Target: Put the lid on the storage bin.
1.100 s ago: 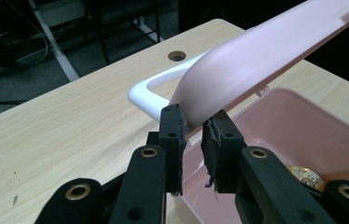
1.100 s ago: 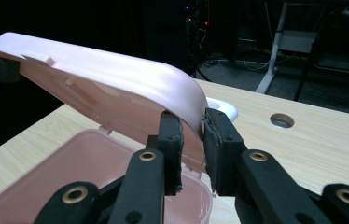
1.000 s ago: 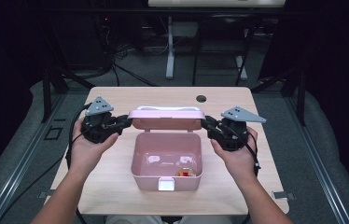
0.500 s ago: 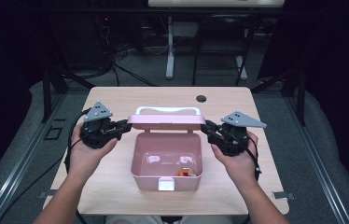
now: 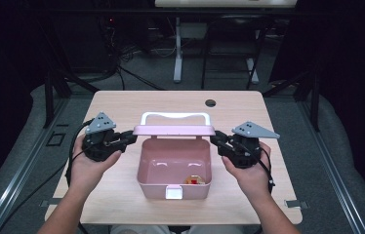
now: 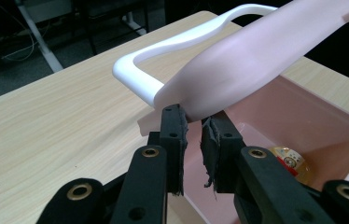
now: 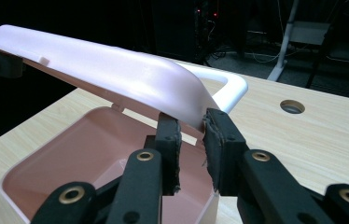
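Pink lid (image 5: 173, 130) w/ white handle (image 5: 174, 117) hangs half-raised over the pink box (image 5: 174, 168), which sits mid-table (image 5: 122, 105), toward the near edge. Left gripper (image 5: 131, 137) has the lid's left end pinched btwn its pads, jaws nearly closed on the edge; right gripper (image 5: 215, 140) does the same on the lid's right end. So the lid spans btwn the two, tilted, handle side facing away. Small round gold/red item (image 5: 194, 180) lies in the box's front right corner.
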A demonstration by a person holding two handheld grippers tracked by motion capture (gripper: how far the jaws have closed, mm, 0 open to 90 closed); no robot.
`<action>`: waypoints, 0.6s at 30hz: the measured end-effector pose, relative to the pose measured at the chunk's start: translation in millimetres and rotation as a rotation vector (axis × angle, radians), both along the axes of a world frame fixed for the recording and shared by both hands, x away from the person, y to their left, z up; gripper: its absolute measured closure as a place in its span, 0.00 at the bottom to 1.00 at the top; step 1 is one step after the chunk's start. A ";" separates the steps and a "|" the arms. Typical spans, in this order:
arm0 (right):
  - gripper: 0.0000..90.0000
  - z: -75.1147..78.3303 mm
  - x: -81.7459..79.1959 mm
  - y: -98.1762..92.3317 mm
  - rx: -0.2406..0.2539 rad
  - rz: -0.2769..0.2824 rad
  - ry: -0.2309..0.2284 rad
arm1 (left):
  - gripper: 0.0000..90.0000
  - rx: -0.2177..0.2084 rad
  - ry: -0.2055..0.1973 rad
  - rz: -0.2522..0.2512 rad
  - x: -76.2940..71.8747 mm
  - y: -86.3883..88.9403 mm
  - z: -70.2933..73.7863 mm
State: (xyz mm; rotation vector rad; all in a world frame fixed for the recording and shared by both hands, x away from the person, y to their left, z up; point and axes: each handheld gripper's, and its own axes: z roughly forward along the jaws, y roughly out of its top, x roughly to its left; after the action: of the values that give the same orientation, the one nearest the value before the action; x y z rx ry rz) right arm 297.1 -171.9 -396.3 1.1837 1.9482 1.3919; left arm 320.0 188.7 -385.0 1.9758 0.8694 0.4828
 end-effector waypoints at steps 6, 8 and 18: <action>0.84 -2.8 -3.4 -1.1 0.004 0.010 0.008 | 0.87 -0.009 0.007 -0.009 -3.1 1.4 -2.8; 0.84 -4.1 -4.5 -1.3 0.003 0.011 0.010 | 0.86 -0.010 0.009 -0.011 -4.3 1.6 -3.9; 0.83 -10.3 -9.8 -3.2 0.002 0.030 0.024 | 0.86 -0.007 0.015 -0.022 -10.5 2.6 -10.1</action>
State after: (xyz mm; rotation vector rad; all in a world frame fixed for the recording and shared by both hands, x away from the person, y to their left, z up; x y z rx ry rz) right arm 287.3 -175.2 -406.6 1.1817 1.9893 1.4007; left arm 309.5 191.4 -395.1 1.9829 0.8572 0.4523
